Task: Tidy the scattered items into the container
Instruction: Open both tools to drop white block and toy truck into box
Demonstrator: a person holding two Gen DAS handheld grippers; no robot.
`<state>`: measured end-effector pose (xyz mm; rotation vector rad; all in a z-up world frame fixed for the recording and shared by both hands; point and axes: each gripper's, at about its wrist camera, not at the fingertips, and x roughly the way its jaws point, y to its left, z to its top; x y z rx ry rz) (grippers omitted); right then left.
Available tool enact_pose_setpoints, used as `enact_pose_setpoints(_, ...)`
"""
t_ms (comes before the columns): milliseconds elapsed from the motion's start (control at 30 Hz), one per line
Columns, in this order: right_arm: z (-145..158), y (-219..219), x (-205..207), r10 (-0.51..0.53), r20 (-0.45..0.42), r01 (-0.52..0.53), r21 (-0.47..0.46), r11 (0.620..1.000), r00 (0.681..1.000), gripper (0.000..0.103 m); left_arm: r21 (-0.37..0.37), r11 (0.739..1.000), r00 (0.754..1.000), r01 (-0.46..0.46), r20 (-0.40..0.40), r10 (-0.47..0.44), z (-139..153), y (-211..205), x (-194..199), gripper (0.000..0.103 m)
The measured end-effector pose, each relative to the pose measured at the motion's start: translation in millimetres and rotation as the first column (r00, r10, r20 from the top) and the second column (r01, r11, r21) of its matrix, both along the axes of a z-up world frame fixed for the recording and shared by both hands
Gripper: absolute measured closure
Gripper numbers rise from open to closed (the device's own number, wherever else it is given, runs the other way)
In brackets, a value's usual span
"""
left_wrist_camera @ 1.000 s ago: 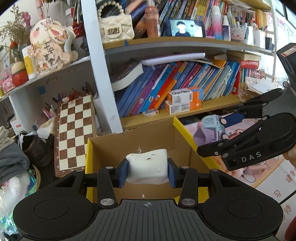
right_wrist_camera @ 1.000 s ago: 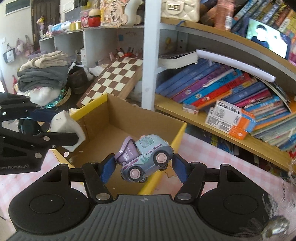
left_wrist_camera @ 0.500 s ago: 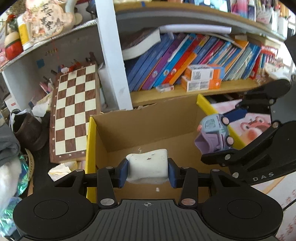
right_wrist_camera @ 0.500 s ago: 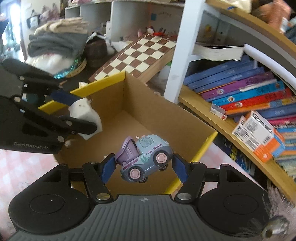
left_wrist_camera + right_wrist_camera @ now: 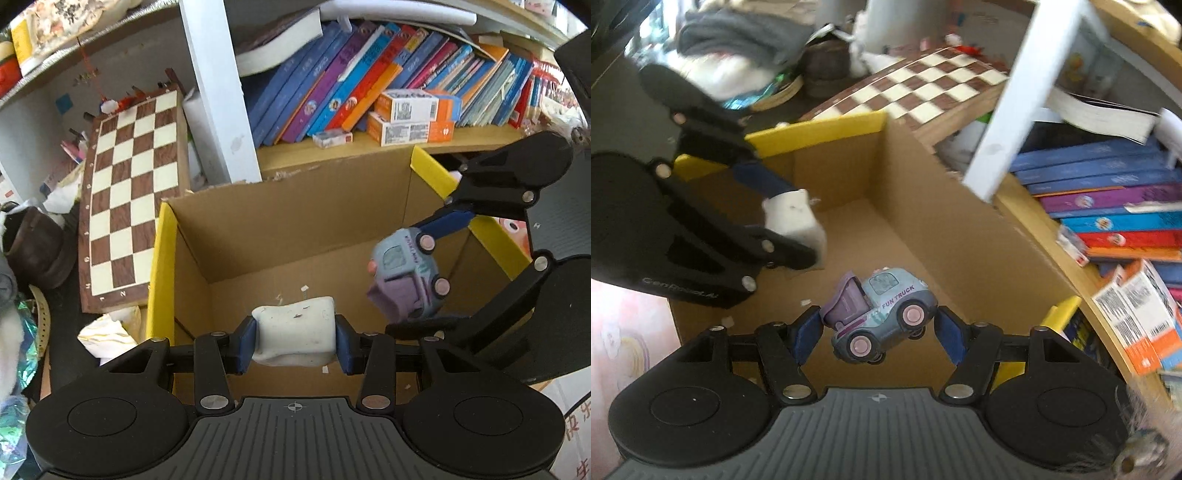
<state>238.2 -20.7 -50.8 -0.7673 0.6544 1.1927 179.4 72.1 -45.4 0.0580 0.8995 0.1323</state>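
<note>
An open cardboard box (image 5: 280, 218) with yellow flaps stands below the bookshelf; it also shows in the right wrist view (image 5: 960, 236). My left gripper (image 5: 294, 341) is shut on a white squishy block (image 5: 294, 334) and holds it inside the box near its front wall. My right gripper (image 5: 879, 334) is shut on a blue and purple toy truck (image 5: 882, 314) and holds it above the box floor. The left wrist view shows the truck (image 5: 406, 280) at the box's right side. The right wrist view shows the block (image 5: 794, 218) at the left.
A chessboard (image 5: 129, 192) leans against the shelf left of the box. Books (image 5: 351, 92) and orange cartons (image 5: 413, 118) fill the shelf behind. A brown shoe (image 5: 33, 251) and crumpled paper (image 5: 107, 332) lie at the left. A pink patterned cloth (image 5: 624, 350) covers the table.
Both grippers have moved forward and down into the box with their loads. The box now fills more of both views. Neither grip has changed.
</note>
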Motion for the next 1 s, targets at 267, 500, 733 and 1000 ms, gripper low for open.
enact_pose_setpoints(267,-13,12,1,0.021,0.0,-0.021,-0.055,0.998,1.0,0.039,-0.001,1.0,0.999,-0.006,-0.041,0.006,-11,4,5,0.06)
enact_pose_setpoints(500,-15,18,6,0.018,0.0,-0.018,-0.083,0.996,1.0,0.039,-0.007,1.0,0.998,-0.009,-0.067,0.008,-19,6,9,0.06)
enact_pose_setpoints(733,-17,21,5,0.036,-0.004,-0.036,-0.106,0.994,0.999,0.039,-0.01,1.0,0.997,0.004,-0.08,-0.005,-23,6,10,0.059)
enact_pose_setpoints(1000,-18,21,4,0.05,-0.006,-0.05,-0.115,0.992,0.999,0.039,-0.008,1.0,0.997,0.015,-0.081,-0.016,-23,4,10,0.056)
